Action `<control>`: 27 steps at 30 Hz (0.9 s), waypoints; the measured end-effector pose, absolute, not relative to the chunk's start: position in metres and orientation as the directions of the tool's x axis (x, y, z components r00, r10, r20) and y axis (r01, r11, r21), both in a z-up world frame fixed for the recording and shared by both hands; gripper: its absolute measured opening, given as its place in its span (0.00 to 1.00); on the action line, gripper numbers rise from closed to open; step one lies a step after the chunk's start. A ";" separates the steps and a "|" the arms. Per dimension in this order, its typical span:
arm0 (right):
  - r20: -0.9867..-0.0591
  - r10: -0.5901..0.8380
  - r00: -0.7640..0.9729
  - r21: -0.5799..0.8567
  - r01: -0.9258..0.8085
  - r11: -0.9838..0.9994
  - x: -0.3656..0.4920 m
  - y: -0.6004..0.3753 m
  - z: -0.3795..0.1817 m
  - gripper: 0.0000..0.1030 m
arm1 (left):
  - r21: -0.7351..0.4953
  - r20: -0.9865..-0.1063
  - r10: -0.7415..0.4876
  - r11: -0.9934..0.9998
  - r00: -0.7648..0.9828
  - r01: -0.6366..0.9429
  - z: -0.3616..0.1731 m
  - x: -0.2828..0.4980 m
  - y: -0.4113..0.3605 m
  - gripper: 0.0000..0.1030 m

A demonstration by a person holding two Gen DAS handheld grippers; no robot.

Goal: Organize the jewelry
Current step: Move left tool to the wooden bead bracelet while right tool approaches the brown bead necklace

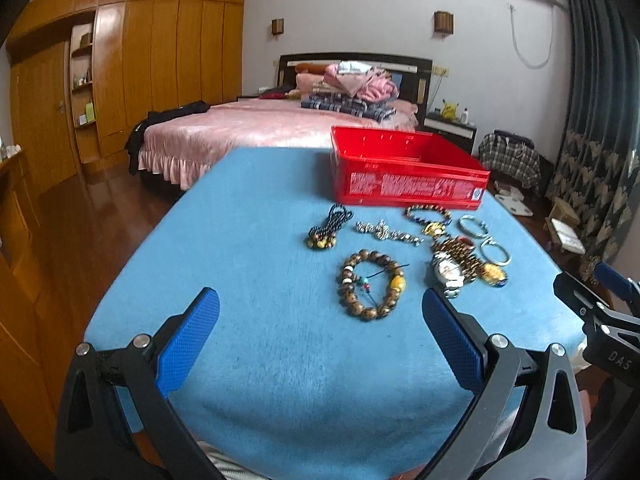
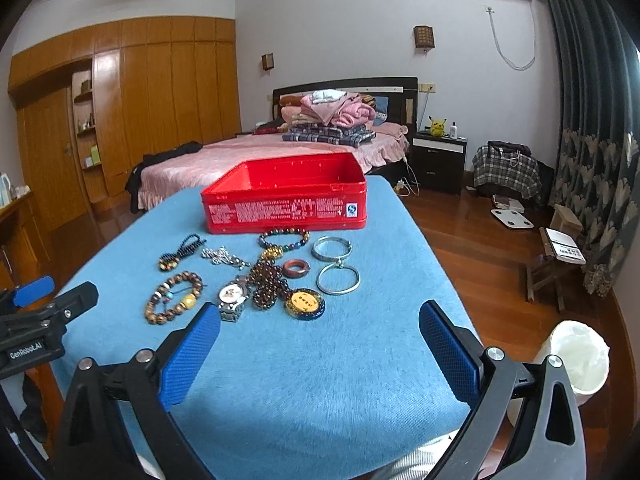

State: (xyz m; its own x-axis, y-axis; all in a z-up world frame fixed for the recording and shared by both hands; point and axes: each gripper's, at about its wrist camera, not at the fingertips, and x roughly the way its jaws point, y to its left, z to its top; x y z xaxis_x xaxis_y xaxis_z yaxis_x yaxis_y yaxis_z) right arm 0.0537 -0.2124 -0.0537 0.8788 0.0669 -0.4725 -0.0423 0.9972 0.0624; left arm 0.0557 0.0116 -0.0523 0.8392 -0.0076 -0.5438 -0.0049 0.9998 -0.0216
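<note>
Left wrist view puts the wooden bead bracelet (image 1: 371, 284) just ahead, right of centre between the left gripper (image 1: 320, 338)'s wide-spread, empty fingers, nearer than the right gripper (image 2: 319, 350), likewise agape.

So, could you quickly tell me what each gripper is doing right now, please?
Left gripper: open, holding nothing, above the blue cloth.
Right gripper: open, holding nothing, short of the jewelry.
</note>
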 end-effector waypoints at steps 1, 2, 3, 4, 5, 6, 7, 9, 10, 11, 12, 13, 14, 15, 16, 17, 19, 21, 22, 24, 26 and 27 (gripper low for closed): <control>-0.481 0.068 0.874 0.063 -0.043 0.997 0.058 -0.212 -0.057 0.94 | -0.013 -0.549 -0.003 1.000 0.836 -0.005 -0.056 0.059 0.011 0.95; -0.487 0.072 0.871 0.065 -0.046 0.997 0.062 -0.213 -0.059 0.94 | -0.011 -0.555 -0.004 1.000 0.832 -0.002 -0.057 0.063 0.010 0.95; -0.489 0.074 0.869 0.067 -0.047 0.997 0.065 -0.214 -0.061 0.94 | -0.003 -0.562 -0.001 1.000 0.827 -0.001 -0.060 0.067 0.009 0.95; -0.493 0.071 0.867 0.065 -0.045 0.997 0.070 -0.214 -0.064 0.94 | 0.002 -0.567 0.003 1.000 0.824 -0.002 -0.062 0.071 0.009 0.95; -0.498 0.070 0.864 0.063 -0.044 0.997 0.075 -0.215 -0.066 0.94 | 0.007 -0.573 0.006 1.000 0.819 -0.003 -0.065 0.076 0.008 0.95; -0.502 0.070 0.862 0.063 -0.044 0.997 0.079 -0.215 -0.068 0.93 | 0.007 -0.579 0.006 1.000 0.815 -0.002 -0.069 0.082 0.008 0.95; -0.505 0.074 0.860 0.065 -0.048 0.997 0.084 -0.216 -0.071 0.93 | 0.008 -0.585 0.008 1.000 0.811 -0.004 -0.071 0.086 0.008 0.95; -0.514 0.088 0.853 0.065 -0.064 0.996 0.094 -0.216 -0.075 0.87 | 0.009 -0.595 0.011 1.000 0.803 -0.007 -0.076 0.096 0.007 0.94; -0.521 0.090 0.849 0.062 -0.068 0.996 0.099 -0.215 -0.079 0.85 | 0.007 -0.603 0.010 1.000 0.798 -0.007 -0.079 0.101 0.006 0.92; -0.529 0.094 0.843 0.062 -0.072 0.995 0.104 -0.214 -0.081 0.82 | 0.006 -0.608 0.008 1.000 0.794 -0.006 -0.081 0.105 0.006 0.89; -0.535 0.103 0.839 0.067 -0.080 0.995 0.108 -0.214 -0.083 0.77 | 0.006 -0.616 0.007 1.000 0.788 -0.005 -0.084 0.110 0.006 0.86; -0.542 0.134 0.830 0.087 -0.104 0.991 0.113 -0.216 -0.086 0.74 | 0.007 -0.622 0.007 1.000 0.783 -0.004 -0.085 0.113 0.005 0.79; -0.546 0.150 0.824 0.098 -0.116 0.988 0.117 -0.216 -0.088 0.69 | 0.007 -0.629 0.005 1.000 0.777 -0.001 -0.088 0.118 0.004 0.77; -0.552 0.167 0.817 0.108 -0.128 0.986 0.122 -0.217 -0.091 0.66 | 0.006 -0.635 0.003 1.000 0.773 0.002 -0.090 0.122 0.004 0.76; -0.555 0.172 0.814 0.111 -0.132 0.985 0.126 -0.218 -0.093 0.65 | 0.006 -0.638 0.003 1.000 0.770 0.001 -0.091 0.125 0.003 0.76; -0.558 0.176 0.811 0.114 -0.135 0.984 0.129 -0.219 -0.095 0.65 | 0.005 -0.640 0.001 1.000 0.769 0.002 -0.093 0.128 0.002 0.76; -0.563 0.187 0.805 0.120 -0.144 0.982 0.135 -0.221 -0.098 0.65 | 0.003 -0.647 -0.006 1.000 0.762 0.010 -0.096 0.133 0.000 0.76; -0.555 0.218 0.803 0.135 -0.171 0.976 0.137 -0.222 -0.099 0.65 | 0.006 -0.653 -0.008 1.000 0.758 0.016 -0.100 0.136 -0.003 0.76; -0.556 0.226 0.800 0.140 -0.178 0.974 0.138 -0.222 -0.099 0.65 | 0.006 -0.656 -0.008 1.000 0.755 0.016 -0.102 0.139 -0.003 0.76; -0.559 0.230 0.797 0.136 -0.186 0.973 0.140 -0.220 -0.099 0.63 | 0.007 -0.654 -0.003 1.000 0.757 0.011 -0.104 0.143 -0.004 0.76; -0.568 0.231 0.790 0.129 -0.192 0.973 0.143 -0.218 -0.099 0.63 | 0.005 -0.652 -0.008 1.000 0.758 0.014 -0.105 0.146 -0.005 0.76; -0.570 0.232 0.788 0.128 -0.194 0.973 0.143 -0.217 -0.099 0.63 | 0.003 -0.654 -0.010 1.000 0.757 0.016 -0.105 0.147 -0.005 0.76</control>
State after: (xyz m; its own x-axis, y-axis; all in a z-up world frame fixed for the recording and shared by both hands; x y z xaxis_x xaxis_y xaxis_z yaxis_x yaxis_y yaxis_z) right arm 0.1431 -0.2174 -0.0989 0.7883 0.2324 -0.5697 -0.1939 0.9726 0.1285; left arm 0.1474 -0.0053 -0.1048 0.7566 -0.0099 -0.6537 0.0158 0.9999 0.0031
